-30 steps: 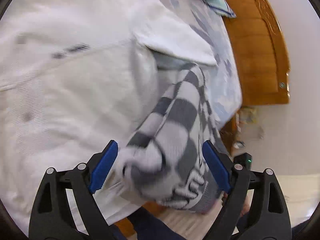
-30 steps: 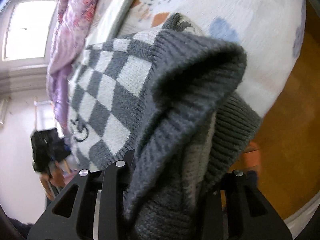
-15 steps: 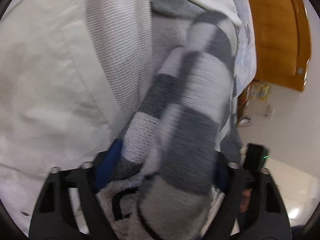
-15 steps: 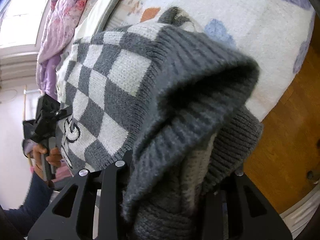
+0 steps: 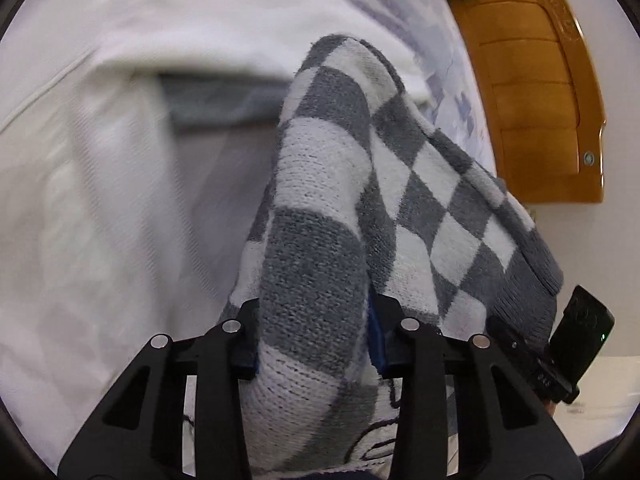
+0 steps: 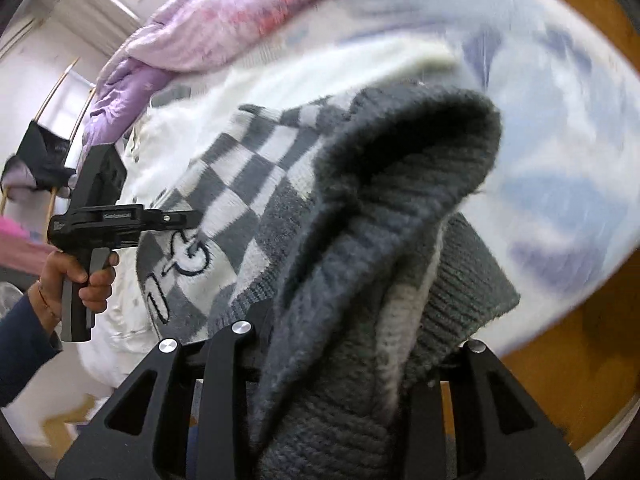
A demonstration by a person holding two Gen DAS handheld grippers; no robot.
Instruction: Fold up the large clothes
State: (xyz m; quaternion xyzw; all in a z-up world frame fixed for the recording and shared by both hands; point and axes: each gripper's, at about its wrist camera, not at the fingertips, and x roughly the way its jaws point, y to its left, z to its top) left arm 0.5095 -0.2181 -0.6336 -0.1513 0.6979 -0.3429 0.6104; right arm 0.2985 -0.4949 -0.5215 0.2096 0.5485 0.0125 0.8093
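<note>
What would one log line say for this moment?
left gripper: just closed on checkered sweater | right gripper: gripping its grey ribbed edge | sweater lifted over bed

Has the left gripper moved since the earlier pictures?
Yes. The left gripper advanced along the checkered sweater toward the wooden headboard, its fingers closing on the knit.

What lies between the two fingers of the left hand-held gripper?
A bunched fold of the checkered sweater, pinched by the left hand-held gripper; the left wrist view shows it.
</note>
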